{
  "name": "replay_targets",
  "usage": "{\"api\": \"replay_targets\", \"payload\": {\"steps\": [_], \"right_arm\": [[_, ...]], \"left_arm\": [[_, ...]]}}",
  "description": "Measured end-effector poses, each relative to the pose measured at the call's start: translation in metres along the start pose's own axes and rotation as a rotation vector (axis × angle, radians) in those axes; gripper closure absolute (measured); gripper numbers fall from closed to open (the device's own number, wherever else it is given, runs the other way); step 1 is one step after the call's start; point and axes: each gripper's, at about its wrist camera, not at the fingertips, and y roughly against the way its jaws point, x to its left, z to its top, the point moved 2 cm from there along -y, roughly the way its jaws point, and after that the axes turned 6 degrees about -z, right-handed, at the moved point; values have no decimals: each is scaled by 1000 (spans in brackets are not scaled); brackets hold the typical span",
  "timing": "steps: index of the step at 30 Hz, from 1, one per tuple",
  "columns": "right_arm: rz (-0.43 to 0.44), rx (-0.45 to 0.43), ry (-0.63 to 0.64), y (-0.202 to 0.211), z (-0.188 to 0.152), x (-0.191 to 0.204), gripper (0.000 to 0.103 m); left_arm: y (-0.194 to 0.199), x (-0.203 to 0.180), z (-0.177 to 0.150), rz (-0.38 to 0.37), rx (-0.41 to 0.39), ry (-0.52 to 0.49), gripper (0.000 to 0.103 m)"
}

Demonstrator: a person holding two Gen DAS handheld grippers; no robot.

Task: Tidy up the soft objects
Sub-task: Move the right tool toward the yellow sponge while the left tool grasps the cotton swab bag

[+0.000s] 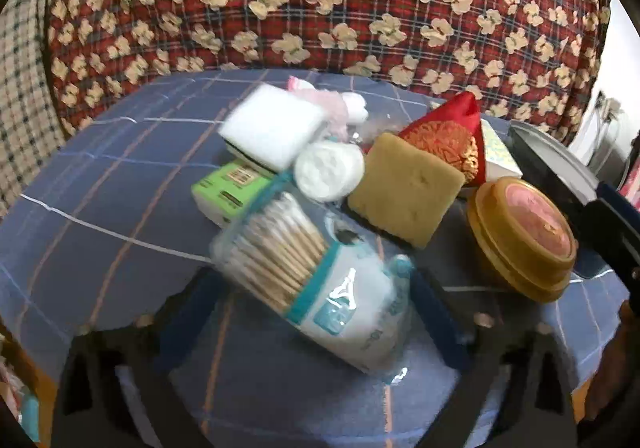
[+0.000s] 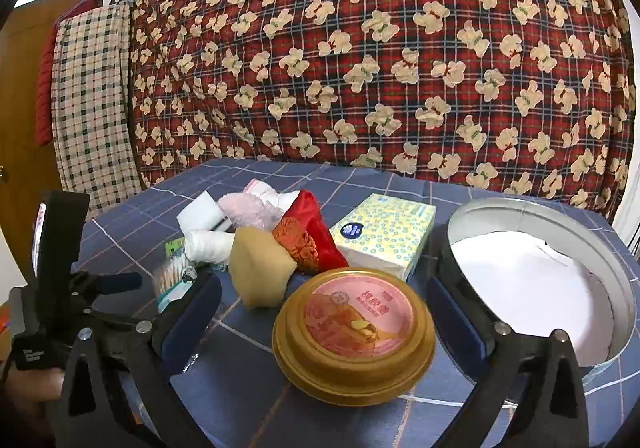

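Observation:
A clear pack of cotton swabs (image 1: pixel 280 248) lies on the blue checked cloth (image 1: pixel 100 187). My left gripper (image 1: pixel 314 280) is open and straddles the pack, one blue pad on each side of it. Behind it lie a white sponge (image 1: pixel 272 127), round cotton pads (image 1: pixel 328 167), a yellow sponge (image 1: pixel 404 187), a red pouch (image 1: pixel 448 135) and a pink fluffy item (image 1: pixel 336 103). My right gripper (image 2: pixel 324 284) is open around a gold round tin (image 2: pixel 352 332) without touching it.
A large round metal tin (image 2: pixel 520 203) with a white lining stands at the right. A yellow-dotted tissue pack (image 2: pixel 384 232) and a green packet (image 1: pixel 228 187) lie in the pile. A red plaid quilt (image 2: pixel 360 47) hangs behind the table.

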Motion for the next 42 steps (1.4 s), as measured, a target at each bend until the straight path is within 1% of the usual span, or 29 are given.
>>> {"api": "replay_targets", "payload": {"steps": [1, 2, 4, 5, 7, 8, 10, 12, 14, 16, 19, 20, 21, 23, 25, 30, 36, 38, 40, 42], "right_arm": [[2, 3, 0, -1, -1, 0, 0], [6, 7, 0, -2, -1, -1, 0], [2, 13, 5, -4, -2, 0, 0], [-1, 13, 7, -5, -2, 0, 0], [16, 18, 7, -8, -2, 2, 0], [23, 21, 9, -9, -2, 4, 0], [35, 21, 28, -11, -1, 10, 0], [50, 23, 48, -14, 0, 16, 0], [56, 24, 81, -17, 3, 23, 0], [56, 27, 114, -23, 6, 30, 1], [56, 45, 173, -33, 11, 42, 1], [52, 47, 196, -38, 13, 47, 3], [51, 51, 208, -42, 14, 50, 5], [62, 73, 229, -50, 14, 58, 25], [85, 94, 249, -57, 13, 65, 32], [134, 137, 277, -68, 4, 78, 32], [105, 185, 307, -84, 0, 88, 33], [86, 215, 344, -90, -4, 93, 58], [107, 245, 340, -94, -8, 93, 59], [130, 230, 323, -89, -7, 90, 60]], "left_arm": [[0, 1, -2, -23, 0, 1, 24], [-1, 2, -3, -42, 2, 1, 39], [0, 3, -4, -78, 0, -3, 49], [3, 5, -4, -84, -12, -2, 60], [6, 6, -2, -85, -20, -15, 68], [7, 7, -1, -91, -20, -17, 70], [13, 12, 0, -105, -39, -7, 72], [24, 14, 5, -104, -84, -8, 72], [35, 15, 10, -77, -129, -28, 72], [41, 17, 16, -64, -158, -36, 72], [44, 20, 22, -28, -181, -52, 72], [42, 23, 24, -18, -183, -48, 72], [40, 27, 25, -13, -182, -39, 72], [39, 33, 24, -16, -178, -25, 72], [38, 38, 22, -14, -183, -14, 72], [36, 41, 17, -28, -180, -12, 72], [40, 39, 15, -46, -195, -30, 72], [42, 39, 16, -43, -201, -31, 72], [45, 39, 16, -51, -211, -32, 72], [48, 37, 17, -52, -220, -35, 72]]}}
